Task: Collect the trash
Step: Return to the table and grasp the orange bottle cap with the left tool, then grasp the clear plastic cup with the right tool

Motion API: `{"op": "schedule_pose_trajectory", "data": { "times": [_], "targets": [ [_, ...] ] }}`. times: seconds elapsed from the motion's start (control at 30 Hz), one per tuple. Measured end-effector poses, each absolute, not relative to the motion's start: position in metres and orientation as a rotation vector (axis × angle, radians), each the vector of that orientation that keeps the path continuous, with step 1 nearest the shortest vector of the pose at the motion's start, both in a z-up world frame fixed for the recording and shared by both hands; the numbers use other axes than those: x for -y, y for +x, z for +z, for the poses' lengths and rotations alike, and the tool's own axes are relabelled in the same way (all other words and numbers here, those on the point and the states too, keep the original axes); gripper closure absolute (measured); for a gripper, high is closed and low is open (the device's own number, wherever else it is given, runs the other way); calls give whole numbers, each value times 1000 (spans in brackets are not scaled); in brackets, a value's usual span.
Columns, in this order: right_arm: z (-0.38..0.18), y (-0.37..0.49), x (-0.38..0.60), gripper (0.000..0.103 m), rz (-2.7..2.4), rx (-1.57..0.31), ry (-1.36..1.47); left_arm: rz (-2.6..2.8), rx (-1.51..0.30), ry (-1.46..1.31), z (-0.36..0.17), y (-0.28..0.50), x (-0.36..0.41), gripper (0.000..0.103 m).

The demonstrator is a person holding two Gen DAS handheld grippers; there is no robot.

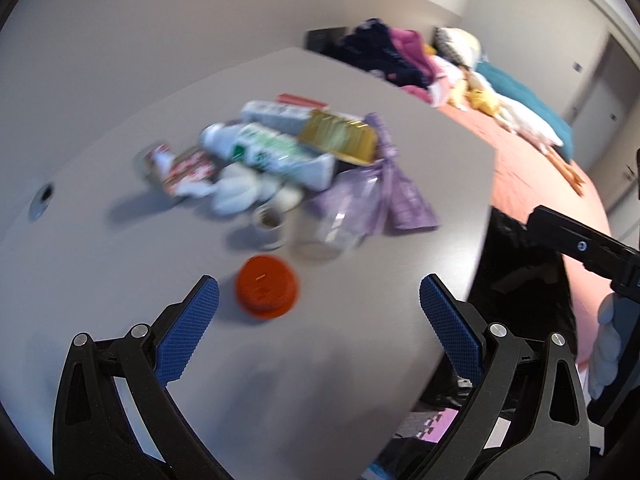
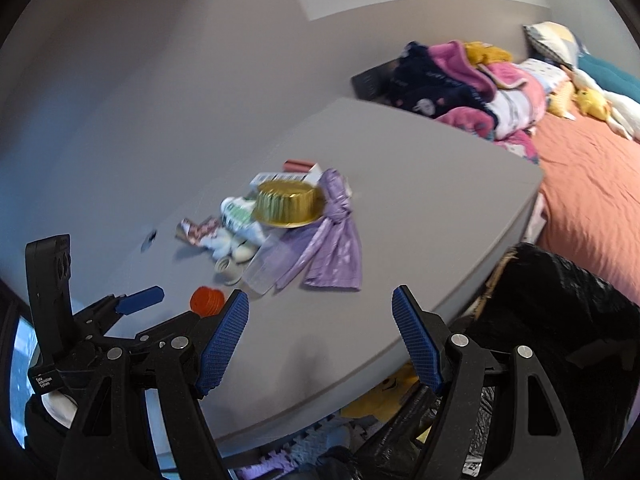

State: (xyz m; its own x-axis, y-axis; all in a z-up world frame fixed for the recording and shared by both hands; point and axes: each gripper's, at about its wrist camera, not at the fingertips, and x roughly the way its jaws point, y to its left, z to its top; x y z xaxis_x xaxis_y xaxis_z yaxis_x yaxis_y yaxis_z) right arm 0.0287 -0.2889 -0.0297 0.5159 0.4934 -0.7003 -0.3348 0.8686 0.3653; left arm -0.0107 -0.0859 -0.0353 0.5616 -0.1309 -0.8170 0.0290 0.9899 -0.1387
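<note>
A heap of trash lies on the grey table (image 1: 360, 344): an orange lid (image 1: 267, 287) nearest, a small white cup (image 1: 269, 226), a clear plastic cup (image 1: 340, 228), a purple bag (image 1: 384, 184), a gold foil tray (image 1: 338, 138), a green-and-white tube (image 1: 276, 152) and crumpled white paper (image 1: 236, 190). My left gripper (image 1: 318, 300) is open and empty, just short of the orange lid. My right gripper (image 2: 320, 312) is open and empty over the table's near edge. The heap shows in the right wrist view too: the orange lid (image 2: 207, 300), gold tray (image 2: 286, 204) and purple bag (image 2: 332, 248).
A black trash bag (image 2: 560, 300) hangs at the table's right edge, also seen in the left wrist view (image 1: 516, 264). A bed with an orange sheet (image 2: 592, 184) and piled clothes (image 2: 460, 80) lies beyond. Toys and clutter (image 2: 380, 396) lie on the floor under the table.
</note>
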Motion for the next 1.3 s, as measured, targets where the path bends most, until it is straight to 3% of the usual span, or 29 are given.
{"op": "schedule_pose_trajectory", "data": {
  "times": [0.2,0.43,0.73,0.8,0.87,1.3],
  "targets": [
    [-35,38,265,28,553,-919,124,-37,-983,-157,-52,-13,66,9],
    [-40,49,240,28,598,-934,46,-25,-1020,-190,-75,-1,56,32],
    [-57,69,213,28,642,-973,-20,-3,-1027,-170,-90,13,59,36],
    [-60,72,207,28,655,-981,-34,-4,-1017,-156,-90,16,59,40],
    [-64,76,199,28,670,-984,-53,-14,-1004,-161,-90,17,57,57],
    [-85,99,164,28,739,-993,-206,81,-1002,-233,-86,8,21,58]
  ]
}}
